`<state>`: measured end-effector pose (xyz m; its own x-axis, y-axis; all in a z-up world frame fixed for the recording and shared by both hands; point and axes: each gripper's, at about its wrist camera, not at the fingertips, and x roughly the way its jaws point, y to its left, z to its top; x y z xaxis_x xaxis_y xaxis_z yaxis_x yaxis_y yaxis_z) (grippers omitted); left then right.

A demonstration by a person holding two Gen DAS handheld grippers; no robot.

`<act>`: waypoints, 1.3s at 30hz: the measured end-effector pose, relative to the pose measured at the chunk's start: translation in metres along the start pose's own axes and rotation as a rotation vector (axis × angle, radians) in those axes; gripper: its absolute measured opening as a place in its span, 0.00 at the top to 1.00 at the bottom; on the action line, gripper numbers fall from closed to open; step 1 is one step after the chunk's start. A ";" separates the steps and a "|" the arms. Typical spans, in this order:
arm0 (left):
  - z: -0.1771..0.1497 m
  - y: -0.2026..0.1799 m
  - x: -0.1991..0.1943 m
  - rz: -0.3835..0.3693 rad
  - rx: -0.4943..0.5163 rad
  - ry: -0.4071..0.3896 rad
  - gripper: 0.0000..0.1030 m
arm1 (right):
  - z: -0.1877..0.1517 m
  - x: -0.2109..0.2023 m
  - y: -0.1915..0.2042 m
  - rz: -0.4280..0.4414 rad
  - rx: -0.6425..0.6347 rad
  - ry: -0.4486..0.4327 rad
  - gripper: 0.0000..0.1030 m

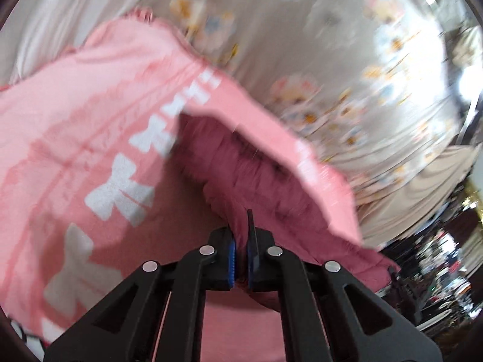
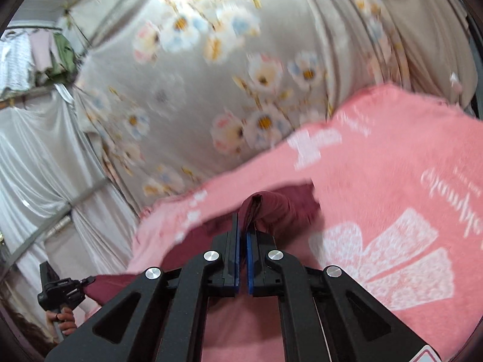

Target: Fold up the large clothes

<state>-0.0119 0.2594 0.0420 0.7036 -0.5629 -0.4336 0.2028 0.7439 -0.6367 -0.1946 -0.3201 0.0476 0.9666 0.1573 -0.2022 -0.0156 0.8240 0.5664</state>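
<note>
A large pink garment [image 1: 90, 114] with white bow prints and a dark maroon ribbed hem lies over a bed. My left gripper [image 1: 241, 241] is shut on the maroon hem [image 1: 241, 181], which bunches between the blue pads. In the right wrist view the same pink garment [image 2: 377, 181] spreads to the right. My right gripper [image 2: 243, 235] is shut on a fold of the maroon hem [image 2: 271, 208]. The left gripper [image 2: 60, 289] also shows at the lower left, held by a hand, with maroon cloth stretched from it.
A grey bedsheet with flower print [image 1: 317, 60] covers the bed under the garment and also shows in the right wrist view [image 2: 196, 90]. White curtains [image 2: 39, 166] hang at the left. Cluttered shelves [image 1: 437, 256] show at the right edge.
</note>
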 end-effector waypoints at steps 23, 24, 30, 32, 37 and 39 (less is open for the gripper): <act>0.065 -0.012 0.112 0.217 0.113 0.005 0.95 | 0.046 0.167 -0.044 -0.144 0.073 0.133 0.97; 0.069 -0.011 0.123 0.240 0.126 0.006 0.95 | 0.047 0.174 -0.045 -0.158 0.075 0.135 0.97; 0.080 -0.001 0.172 0.327 0.138 0.027 0.95 | 0.044 0.228 -0.059 -0.227 0.073 0.173 0.97; 0.083 0.004 0.186 0.341 0.133 0.043 0.95 | 0.041 0.242 -0.066 -0.243 0.081 0.189 0.97; 0.084 0.020 0.220 0.374 0.118 0.090 0.95 | 0.034 0.268 -0.077 -0.279 0.083 0.220 0.97; 0.084 0.026 0.231 0.386 0.112 0.106 0.95 | 0.030 0.278 -0.081 -0.297 0.077 0.235 0.97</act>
<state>0.2130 0.1784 -0.0212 0.6696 -0.2649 -0.6938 0.0154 0.9390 -0.3437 0.0828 -0.3599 -0.0302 0.8414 0.0458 -0.5385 0.2837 0.8106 0.5123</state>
